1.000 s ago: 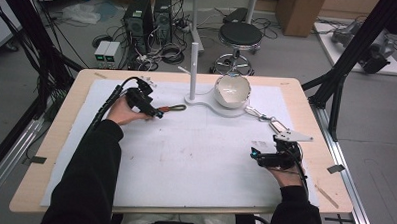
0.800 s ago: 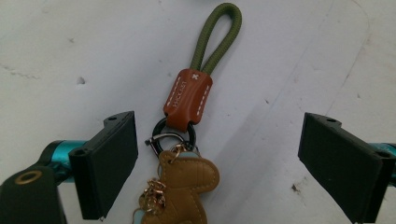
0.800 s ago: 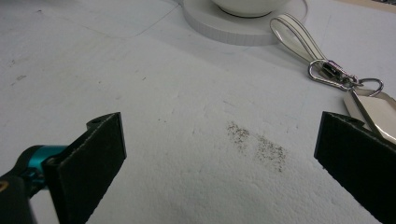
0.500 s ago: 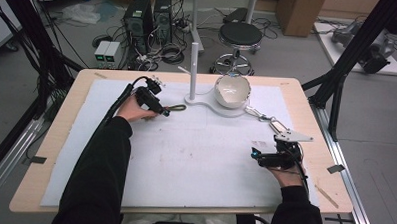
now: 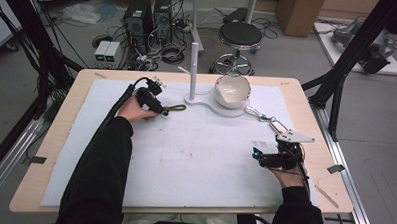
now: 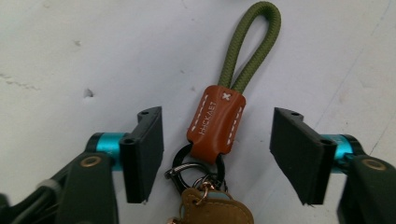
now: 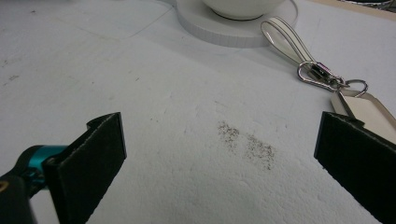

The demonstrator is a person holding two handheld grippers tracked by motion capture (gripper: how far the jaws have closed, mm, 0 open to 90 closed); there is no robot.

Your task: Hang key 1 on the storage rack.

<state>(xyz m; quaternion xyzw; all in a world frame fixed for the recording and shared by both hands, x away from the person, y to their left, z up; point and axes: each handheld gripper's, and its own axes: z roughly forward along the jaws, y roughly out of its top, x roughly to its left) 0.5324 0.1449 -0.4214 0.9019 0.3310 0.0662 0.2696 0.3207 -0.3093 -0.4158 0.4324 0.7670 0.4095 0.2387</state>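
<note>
I count two key fobs on my desk (image 5: 75, 137): one with a green cord loop and brown leather tab (image 6: 216, 119) lying between my left jaws, and one with a white striped strap (image 7: 287, 39) and a metal clip beside the stand. There is one white bowl (image 5: 232, 90), sitting on one white stand with a single upright post (image 5: 193, 67). I hold two grippers, the left gripper (image 5: 159, 110) and the right gripper (image 5: 257, 155), each with two black jaws spread apart.

Your left gripper (image 6: 217, 156) is straddling the keychain (image 6: 215, 121) left of the bowl (image 5: 233, 89); another keychain (image 7: 322, 74) is lying right of it.
</note>
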